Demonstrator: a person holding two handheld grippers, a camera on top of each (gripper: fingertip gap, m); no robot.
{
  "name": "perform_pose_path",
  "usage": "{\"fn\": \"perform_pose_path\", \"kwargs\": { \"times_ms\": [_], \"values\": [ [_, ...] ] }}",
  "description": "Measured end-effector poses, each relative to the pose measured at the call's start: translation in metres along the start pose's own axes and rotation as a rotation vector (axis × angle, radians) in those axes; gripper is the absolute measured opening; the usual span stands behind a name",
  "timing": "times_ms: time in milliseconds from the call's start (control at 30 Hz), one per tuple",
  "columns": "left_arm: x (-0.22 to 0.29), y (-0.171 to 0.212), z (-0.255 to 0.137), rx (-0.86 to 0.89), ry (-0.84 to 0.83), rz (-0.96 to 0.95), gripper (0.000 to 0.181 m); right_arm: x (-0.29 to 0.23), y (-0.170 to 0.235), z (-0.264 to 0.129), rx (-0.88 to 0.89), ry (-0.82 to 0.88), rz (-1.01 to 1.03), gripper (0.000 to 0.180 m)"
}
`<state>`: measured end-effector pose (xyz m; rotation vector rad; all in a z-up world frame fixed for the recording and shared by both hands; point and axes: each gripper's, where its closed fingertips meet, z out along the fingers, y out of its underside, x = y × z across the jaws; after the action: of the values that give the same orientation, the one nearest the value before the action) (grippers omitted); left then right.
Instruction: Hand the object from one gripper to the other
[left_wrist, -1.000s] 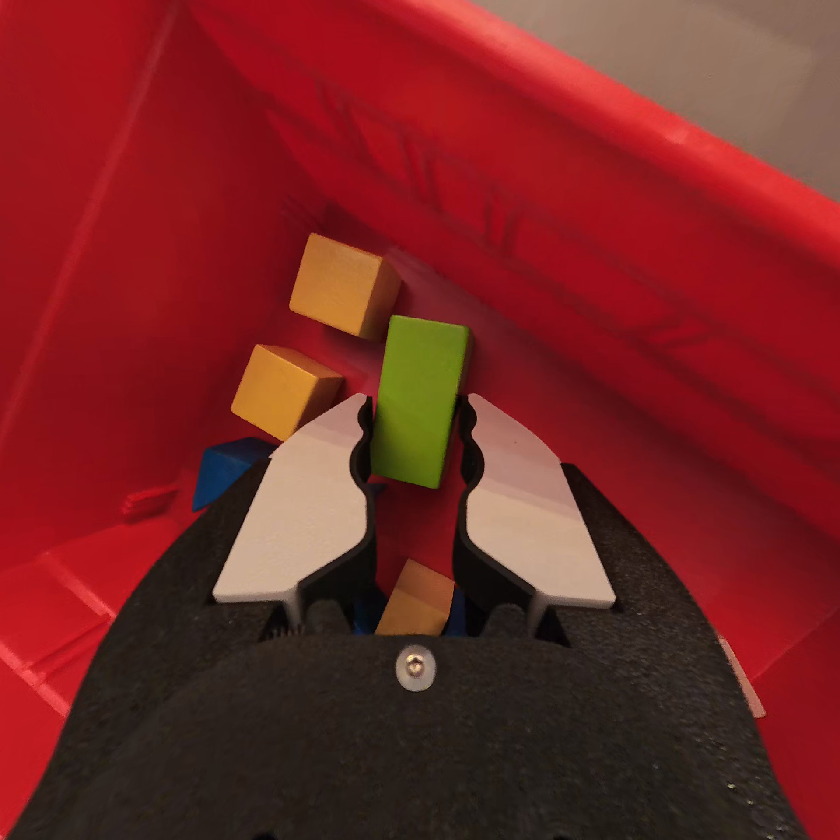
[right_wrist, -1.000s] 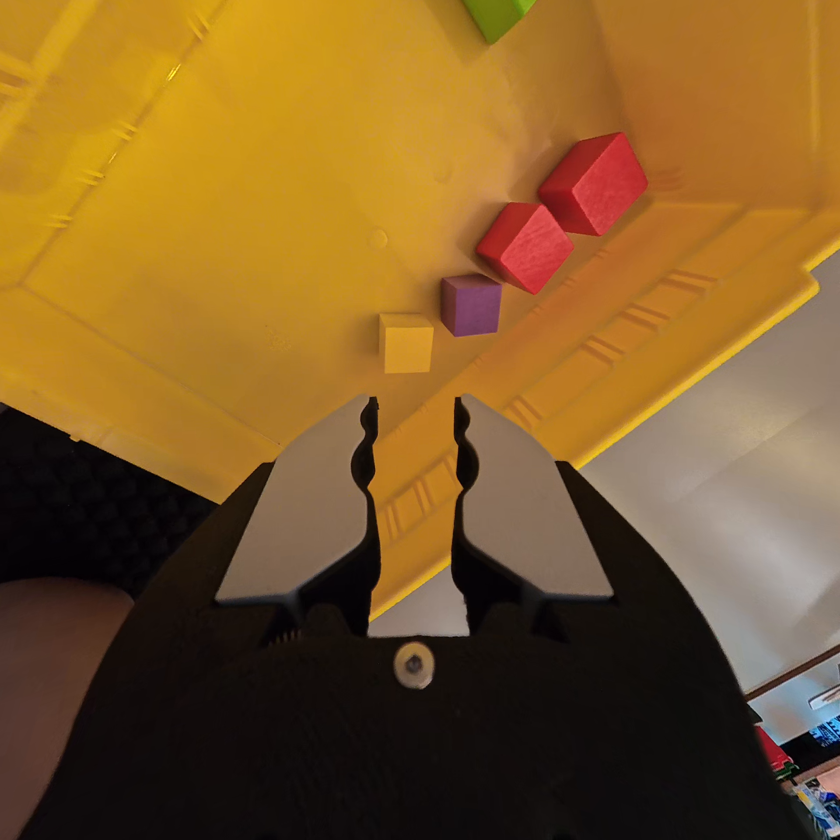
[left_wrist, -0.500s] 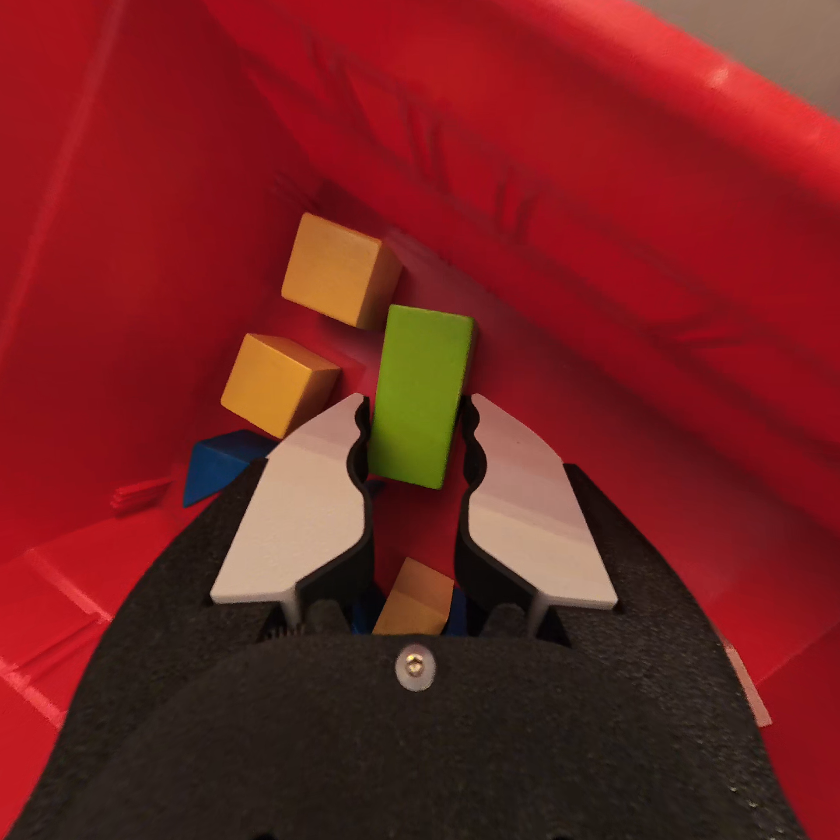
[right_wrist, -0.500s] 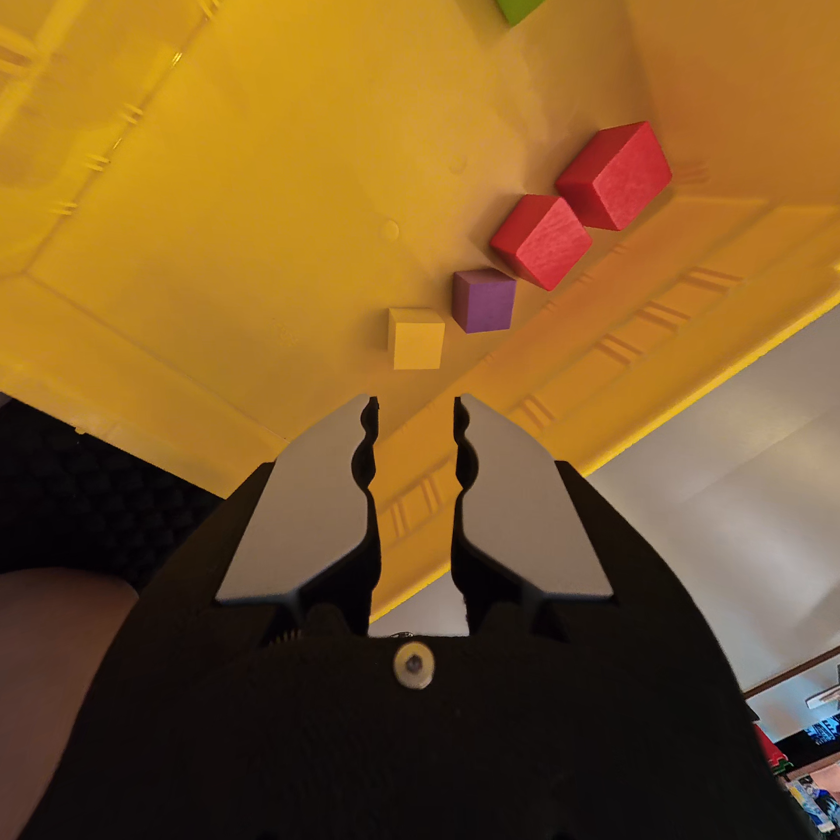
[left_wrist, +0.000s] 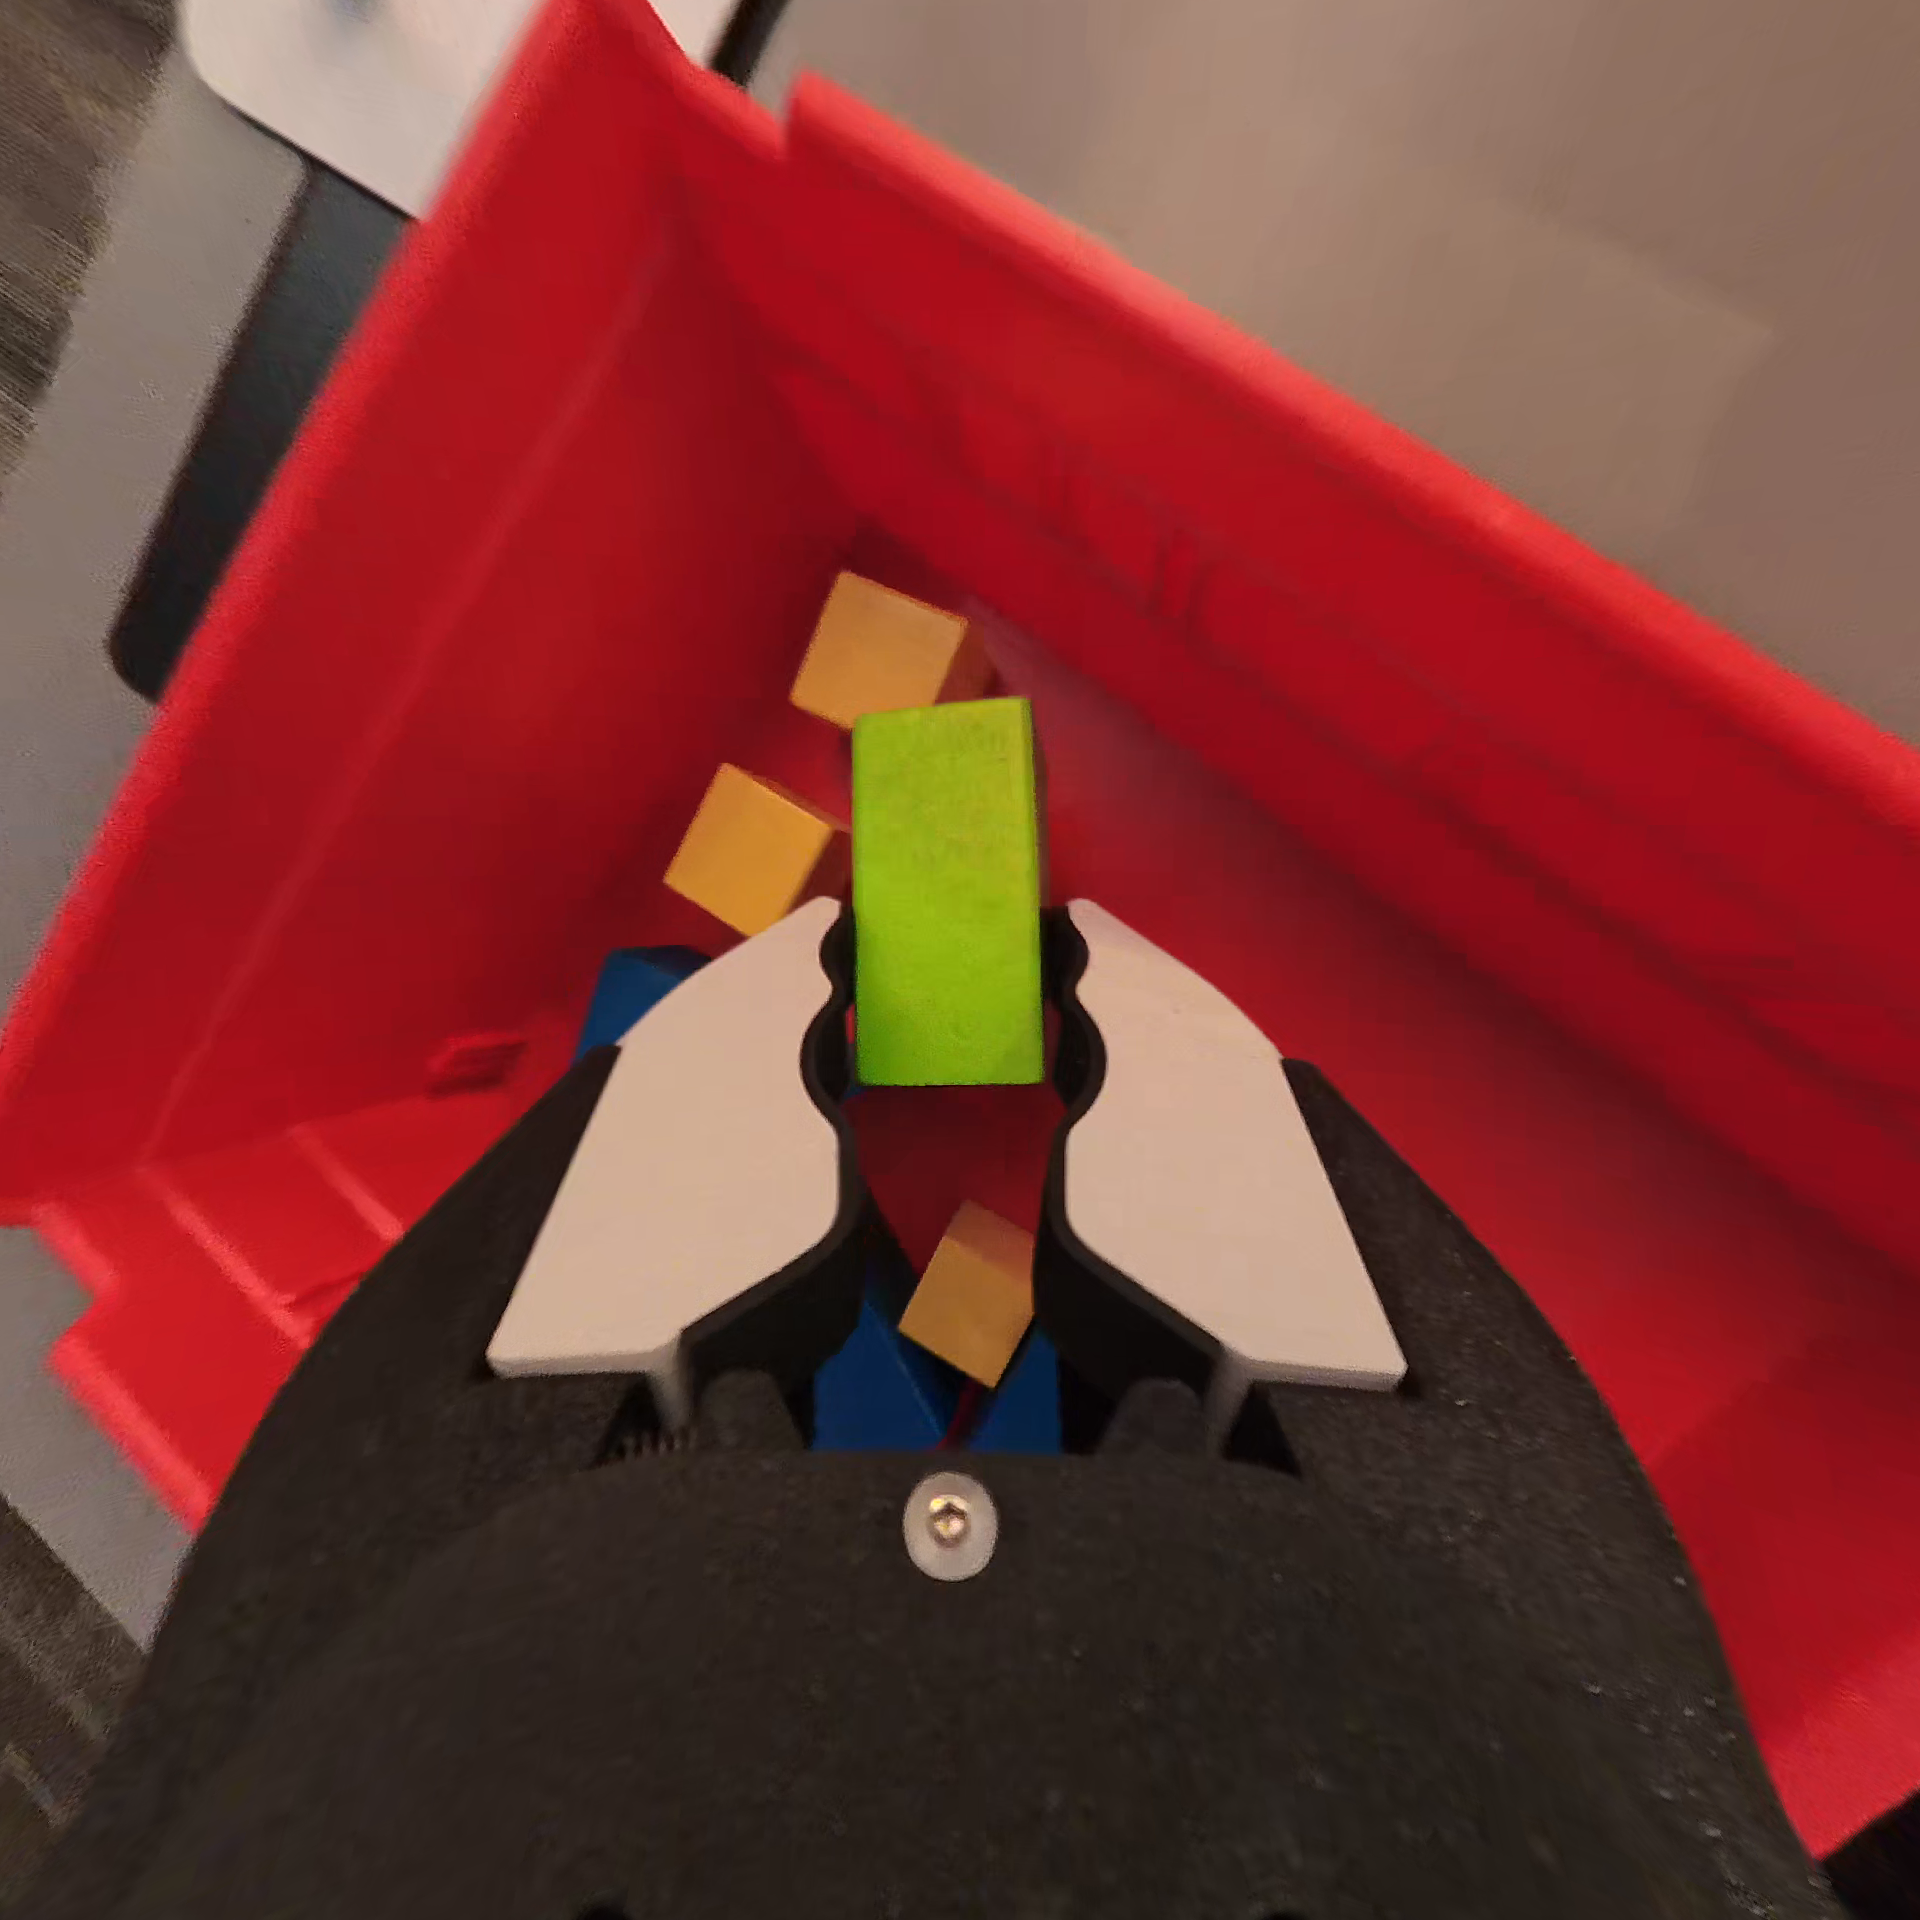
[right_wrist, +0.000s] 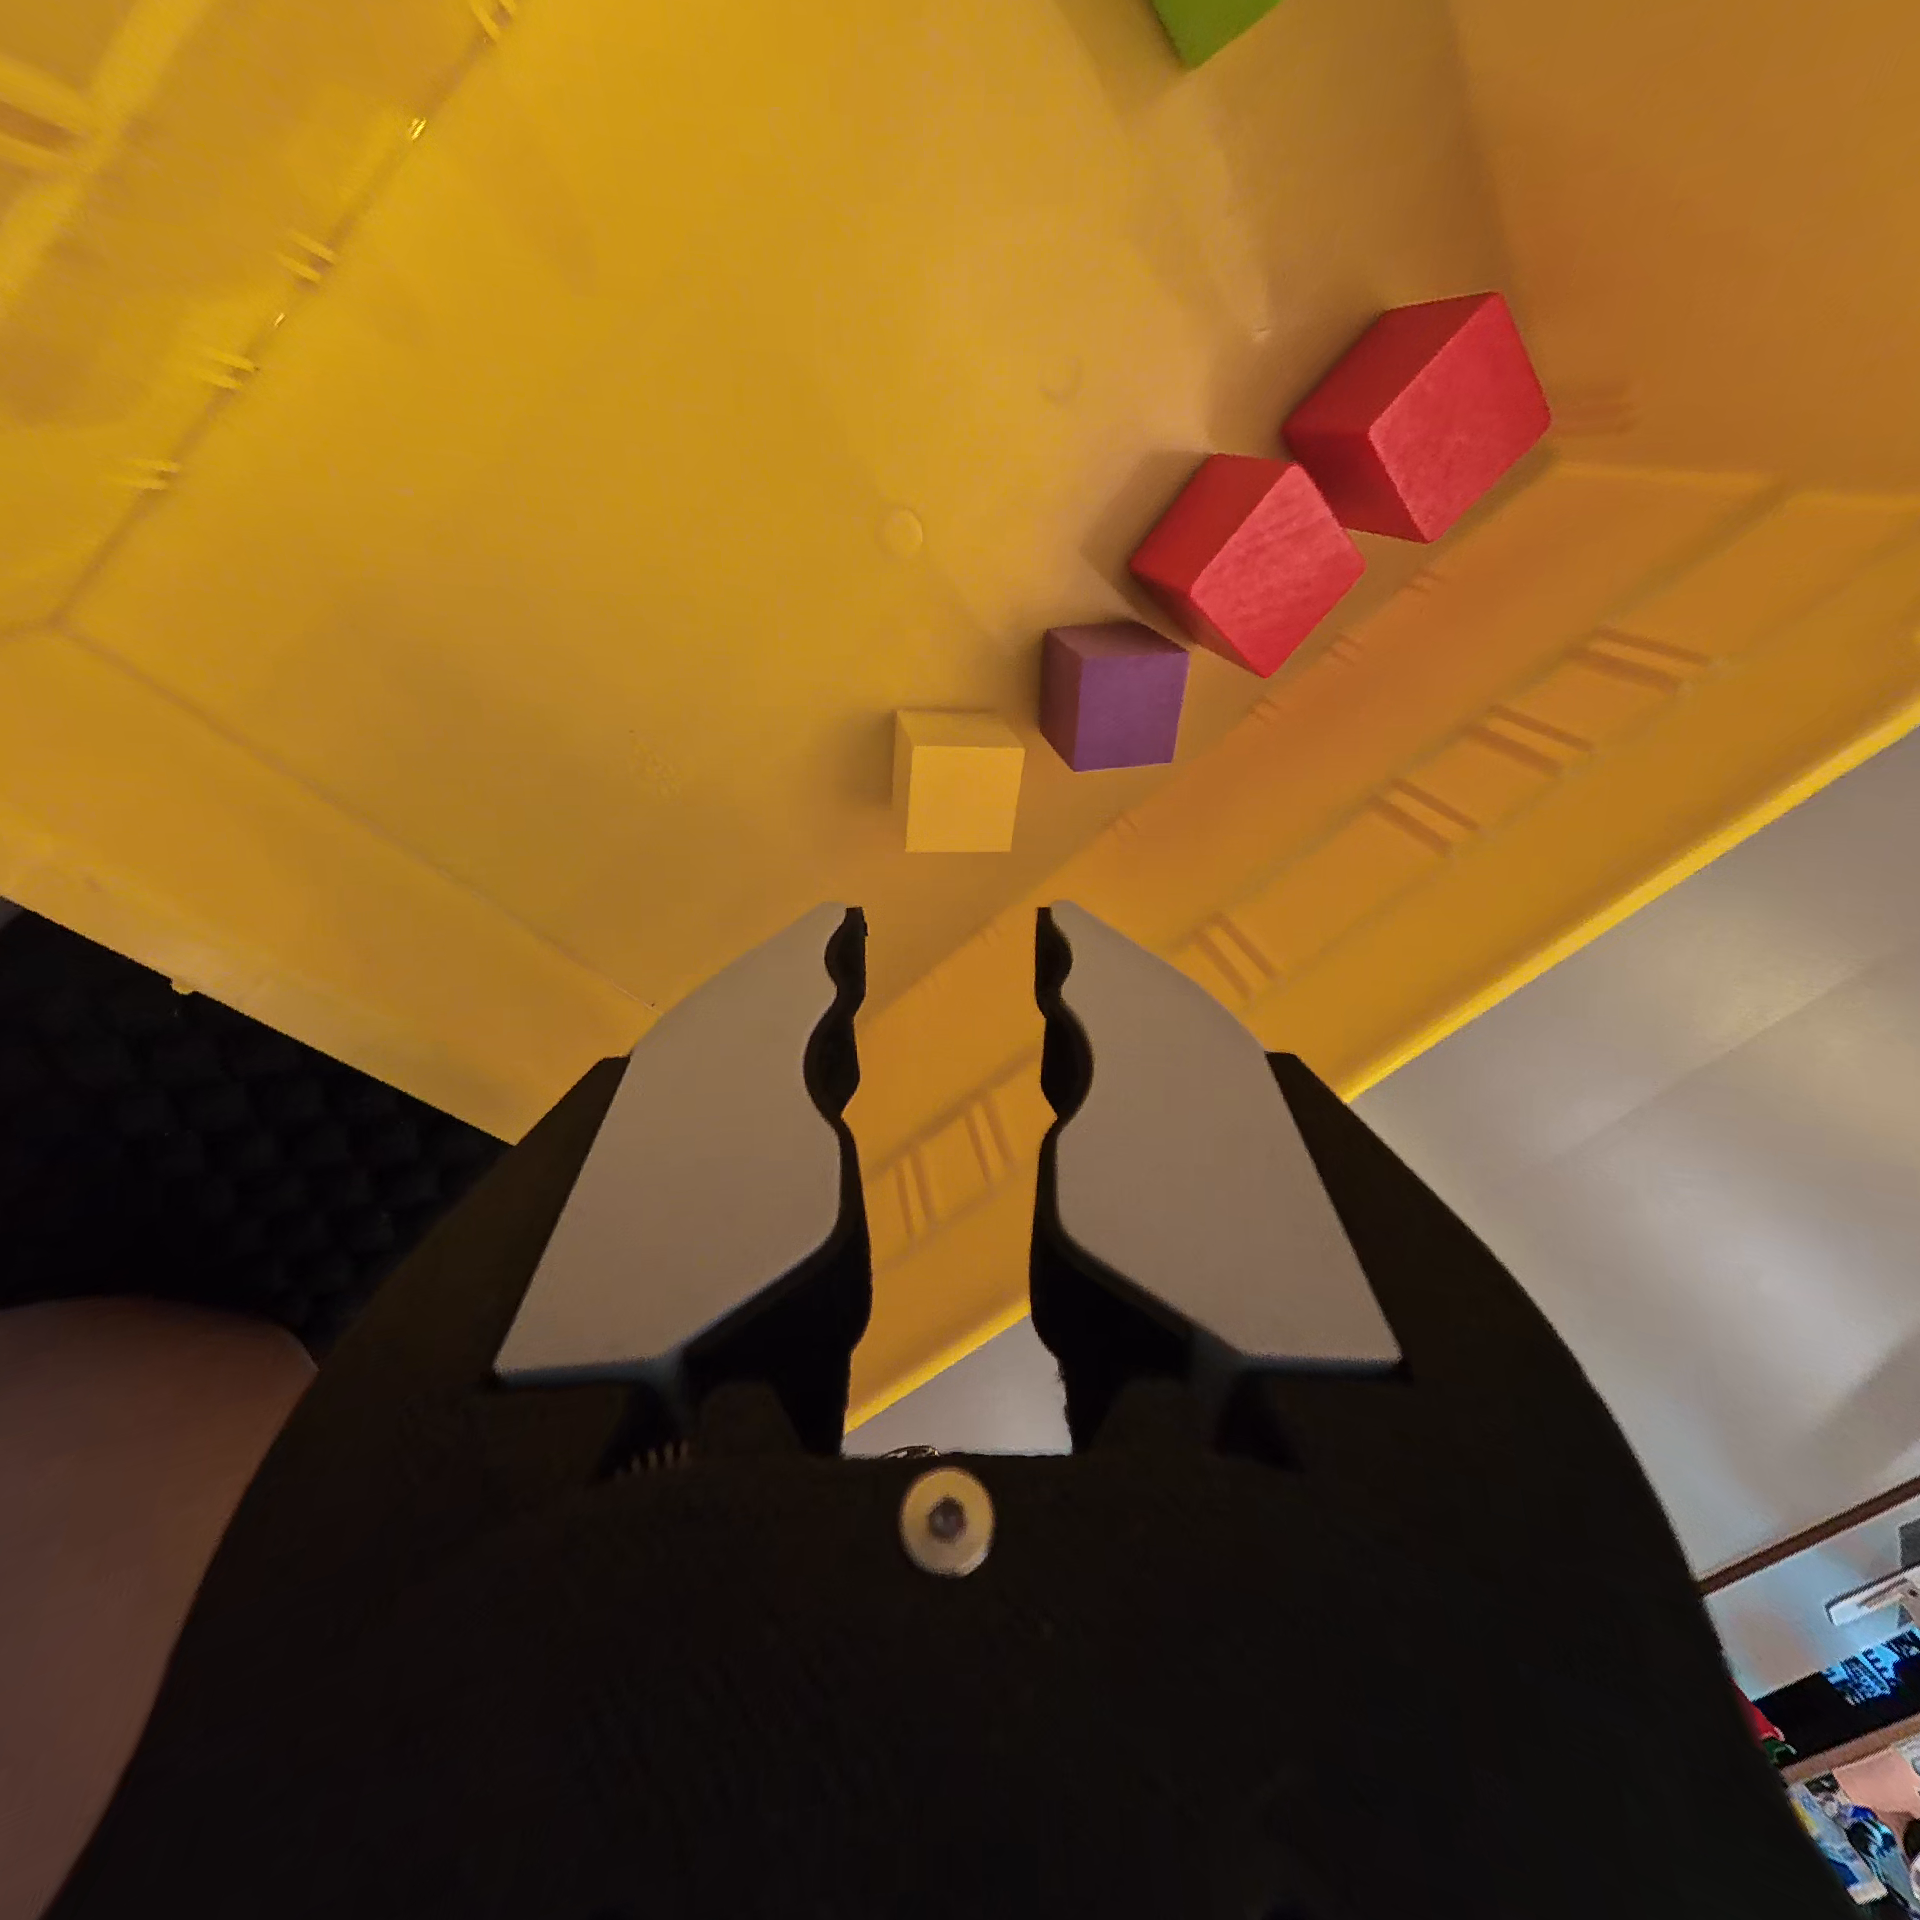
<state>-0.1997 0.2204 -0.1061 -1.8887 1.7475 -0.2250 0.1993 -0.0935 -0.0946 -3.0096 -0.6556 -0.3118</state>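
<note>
In the left wrist view, the left tool (left_wrist: 948, 920) has its two pale grey fingers closed against the long sides of a bright green rectangular wooden block (left_wrist: 945, 899), which stands upright between the fingertips, raised above the floor of a red plastic bin (left_wrist: 1299, 665). Nearest the camera, low in the gap between the fingers, an orange wooden cube (left_wrist: 971, 1309) lies on dark blue wooden blocks (left_wrist: 883, 1392) on the bin floor. Another dark blue block (left_wrist: 634, 987) shows just left of the left finger. Farther in, a second orange wooden cube (left_wrist: 750, 847) sits left of the green block, and a third orange wooden cube (left_wrist: 883, 649) lies deepest, in the far corner of the bin where its two walls meet. Beyond the bin's rim a pale grey surface (left_wrist: 1403, 187) shows.

In the right wrist view, the right tool (right_wrist: 948, 920) holds nothing; its fingers stand a moderate gap apart. Past the tips lies a yellow plastic bin (right_wrist: 468, 468). On its floor a row runs from near to far along one wall: a small yellow wooden cube (right_wrist: 958, 781), a small purple wooden cube (right_wrist: 1114, 696), a red wooden cube (right_wrist: 1252, 561) and a larger red wooden block (right_wrist: 1418, 416). At the top edge of that view, a corner of a green block (right_wrist: 1210, 26) shows, mostly cut off.
</note>
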Motion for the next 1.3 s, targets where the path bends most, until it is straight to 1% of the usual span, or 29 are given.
{"fn": "perform_pose_path", "kwargs": {
  "times_ms": [233,300,400,467,533,600,667,700,767,800,833,867,900,1000,1100,1167,1233,1300],
  "values": [
    [-0.010,-0.038,-0.058,0.227,-0.082,-0.023,0.035,0.004,-0.002,-0.005,0.020,0.032,-0.001,0.032],
    [-0.003,-0.057,-0.077,0.324,-0.070,-0.018,0.035,0.006,-0.007,-0.010,0.046,0.058,0.000,0.032],
    [0.020,-0.094,-0.106,0.493,-0.015,0.020,0.035,0.010,-0.020,-0.027,0.118,0.126,-0.013,0.031],
    [0.042,-0.120,-0.125,0.614,0.050,0.045,0.035,0.010,-0.036,-0.045,0.205,0.190,-0.039,0.031],
    [0.066,-0.145,-0.142,0.732,0.138,0.058,0.035,0.003,-0.063,-0.070,0.352,0.237,-0.093,0.031],
    [0.088,-0.164,-0.155,0.819,0.230,0.059,0.035,-0.010,-0.094,-0.100,0.534,0.267,-0.143,0.031],
    [0.106,-0.178,-0.165,0.890,0.301,0.059,0.035,-0.031,-0.131,-0.137,0.781,0.262,-0.196,0.031],
    [0.115,-0.185,-0.171,0.928,0.337,0.056,0.035,-0.051,-0.151,-0.157,0.936,0.202,-0.222,0.032],
    [0.130,-0.195,-0.185,1.010,0.415,0.045,0.035,-0.094,-0.181,-0.201,1.257,-0.007,-0.251,0.040],
    [0.137,-0.200,-0.193,1.051,0.453,0.040,0.035,-0.113,-0.189,-0.218,1.381,-0.137,-0.252,0.043],
    [0.144,-0.202,-0.199,1.084,0.500,0.040,0.034,-0.130,-0.192,-0.230,1.470,-0.262,-0.266,0.048],
    [0.152,-0.204,-0.205,1.103,0.546,0.044,0.035,-0.140,-0.195,-0.240,1.547,-0.353,-0.255,0.050],
    [0.157,-0.205,-0.207,1.109,0.569,0.048,0.035,-0.145,-0.197,-0.247,1.596,-0.411,-0.233,0.051],
    [0.168,-0.209,-0.205,1.099,0.565,0.078,0.035,-0.153,-0.194,-0.263,1.723,-0.549,-0.195,0.056],
    [0.175,-0.213,-0.206,1.105,0.567,0.080,0.035,-0.152,-0.187,-0.276,1.852,-0.631,-0.134,0.055],
    [0.178,-0.214,-0.206,1.108,0.568,0.076,0.035,-0.157,-0.188,-0.276,1.838,-0.698,-0.136,0.052],
    [0.181,-0.215,-0.205,1.103,0.564,0.080,0.035,-0.164,-0.190,-0.273,1.810,-0.724,-0.151,0.053],
    [0.182,-0.217,-0.205,1.108,0.558,0.078,0.035,-0.167,-0.189,-0.276,1.830,-0.742,-0.154,0.052]
  ]
}}
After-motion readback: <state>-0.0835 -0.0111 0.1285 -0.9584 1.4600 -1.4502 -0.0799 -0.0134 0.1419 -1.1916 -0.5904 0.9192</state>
